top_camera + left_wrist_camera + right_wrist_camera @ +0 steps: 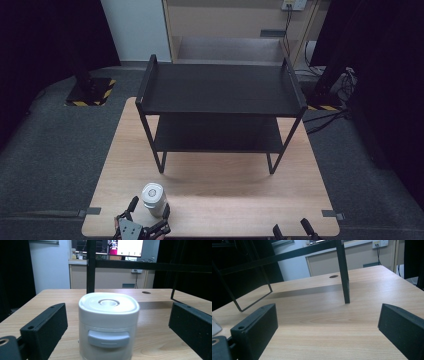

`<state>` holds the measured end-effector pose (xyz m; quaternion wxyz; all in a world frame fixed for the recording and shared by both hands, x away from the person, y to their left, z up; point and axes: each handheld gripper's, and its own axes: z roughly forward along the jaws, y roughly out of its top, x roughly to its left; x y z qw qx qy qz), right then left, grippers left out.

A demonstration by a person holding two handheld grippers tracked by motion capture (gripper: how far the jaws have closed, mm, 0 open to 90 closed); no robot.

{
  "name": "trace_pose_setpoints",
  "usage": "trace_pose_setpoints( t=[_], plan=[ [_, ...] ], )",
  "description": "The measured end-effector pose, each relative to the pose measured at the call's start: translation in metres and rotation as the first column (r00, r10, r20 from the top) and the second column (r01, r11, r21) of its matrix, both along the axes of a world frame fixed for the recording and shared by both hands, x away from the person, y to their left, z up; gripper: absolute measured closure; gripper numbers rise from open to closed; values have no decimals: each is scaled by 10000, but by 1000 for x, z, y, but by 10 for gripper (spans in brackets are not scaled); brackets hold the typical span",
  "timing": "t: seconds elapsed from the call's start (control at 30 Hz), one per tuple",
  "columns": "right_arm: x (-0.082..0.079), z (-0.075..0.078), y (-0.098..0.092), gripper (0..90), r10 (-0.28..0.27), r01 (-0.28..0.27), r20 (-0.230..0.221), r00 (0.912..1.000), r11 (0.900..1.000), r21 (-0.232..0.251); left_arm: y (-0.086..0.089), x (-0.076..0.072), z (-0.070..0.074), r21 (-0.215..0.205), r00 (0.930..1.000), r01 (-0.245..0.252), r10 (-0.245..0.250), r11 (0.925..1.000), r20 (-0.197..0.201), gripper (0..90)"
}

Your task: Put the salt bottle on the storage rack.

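- A light wooden table (210, 200) stands on dark grey carpet (50, 150), with grey tape tabs at its near corners.
- A black two-tier shelf rack (220, 90) sits toward the table's far edge.
- Behind it, a beige cabinet (225, 30) stands against a pale wall (135, 25), with a wall socket (293, 4) and cables hanging down.
- Black stands with yellow-and-black hazard tape (90, 92) flank the far corners.
- Dark curtains close both sides; light falls from overhead.
- A lit monitor (125, 247) glows beyond the cabinet.
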<state>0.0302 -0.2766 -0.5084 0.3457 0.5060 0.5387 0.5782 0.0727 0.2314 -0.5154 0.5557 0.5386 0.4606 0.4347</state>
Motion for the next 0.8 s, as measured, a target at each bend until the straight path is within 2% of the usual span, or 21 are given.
trace_pose_setpoints(
  t=[0.33, 0.53, 0.63, 0.8],
  plan=[
    [3, -2, -1, 27, -48, 47, -150, 9999, 10000, -35, -4, 17, -6, 270, 9992, -323, 329, 9991, -243, 36],
    [4, -3, -1, 27, -82, 81, -196, 9998, 10000, -53, -3, 18, -6, 331, 9992, -238, 249, 9992, -320, 134],
    [5, -3, 0, 27, -58, 56, -245, 9997, 10000, -59, 1, 17, -7, 206, 9992, -122, 129, 9997, -368, 291],
    [6, -3, 1, 27, -39, 37, -295, 9996, 10000, -62, 1, 17, -6, 278, 9992, -127, 138, 9995, -386, 303]
  ],
)
